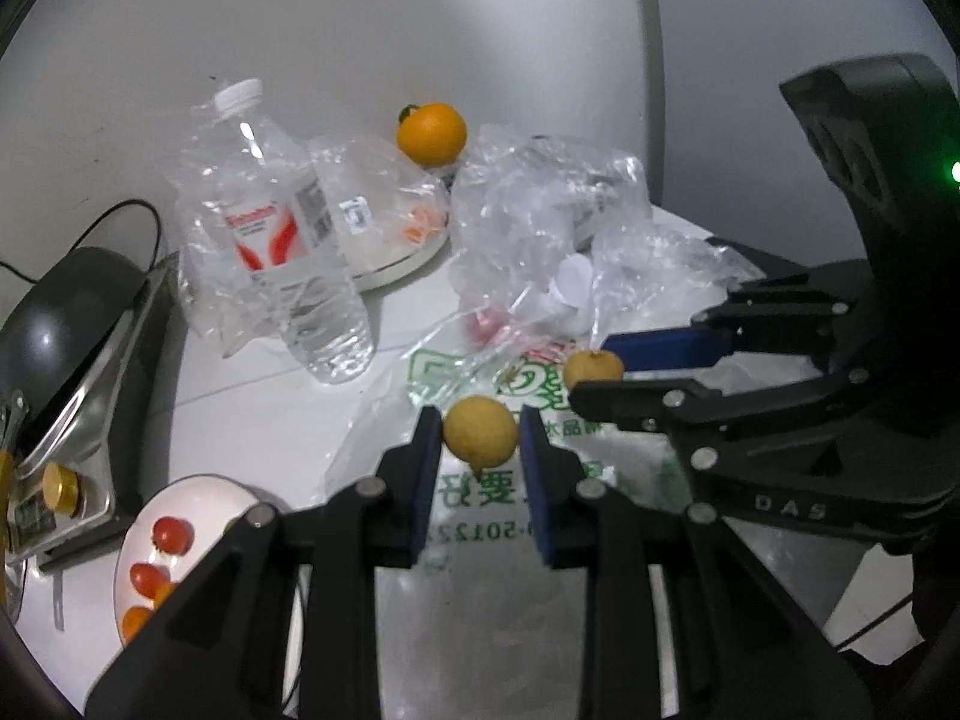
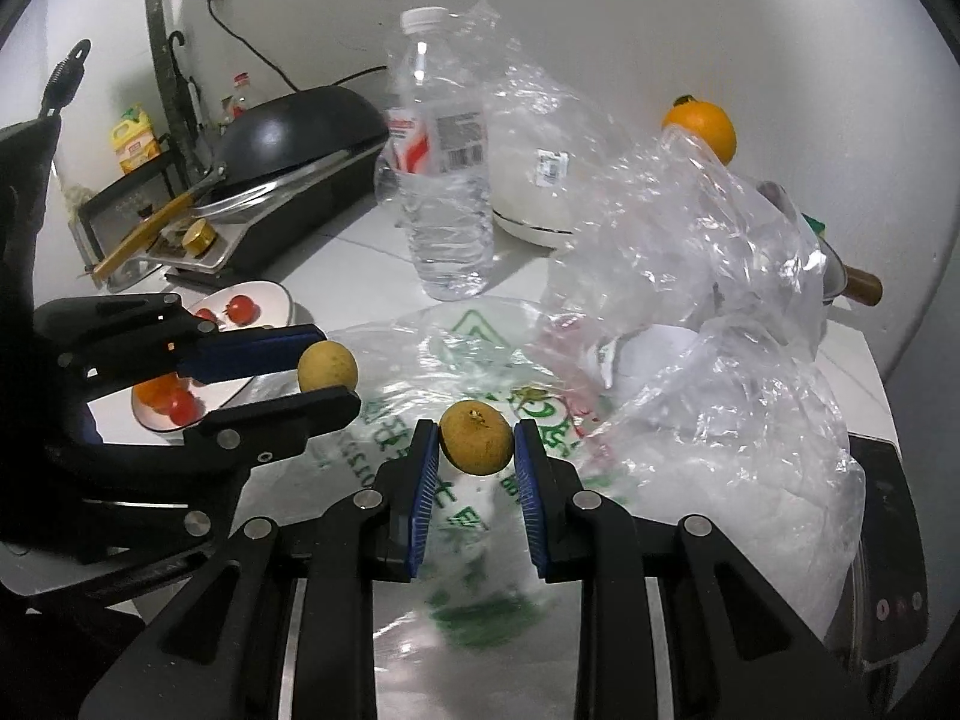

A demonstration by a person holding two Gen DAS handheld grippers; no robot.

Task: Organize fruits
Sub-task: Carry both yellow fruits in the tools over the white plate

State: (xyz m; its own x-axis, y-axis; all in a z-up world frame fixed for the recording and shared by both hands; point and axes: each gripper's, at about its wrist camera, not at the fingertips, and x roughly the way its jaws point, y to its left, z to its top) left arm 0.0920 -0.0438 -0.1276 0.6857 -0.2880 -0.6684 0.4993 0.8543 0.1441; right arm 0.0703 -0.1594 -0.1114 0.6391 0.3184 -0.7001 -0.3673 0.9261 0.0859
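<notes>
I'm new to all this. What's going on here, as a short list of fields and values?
left gripper: shut on a small yellow fruit
right gripper: shut on a second yellow fruit
plate: white, holds cherry tomatoes
orange: at the back, near the wall
water bottle: upright, clear
plastic bags: crumpled over the counter

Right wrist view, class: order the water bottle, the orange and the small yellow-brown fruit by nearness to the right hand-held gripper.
1. Small yellow-brown fruit, clamped between the right hand-held gripper pads.
2. Water bottle, standing centre, beyond the printed bag.
3. Orange, far right, behind the clear plastic.
</notes>
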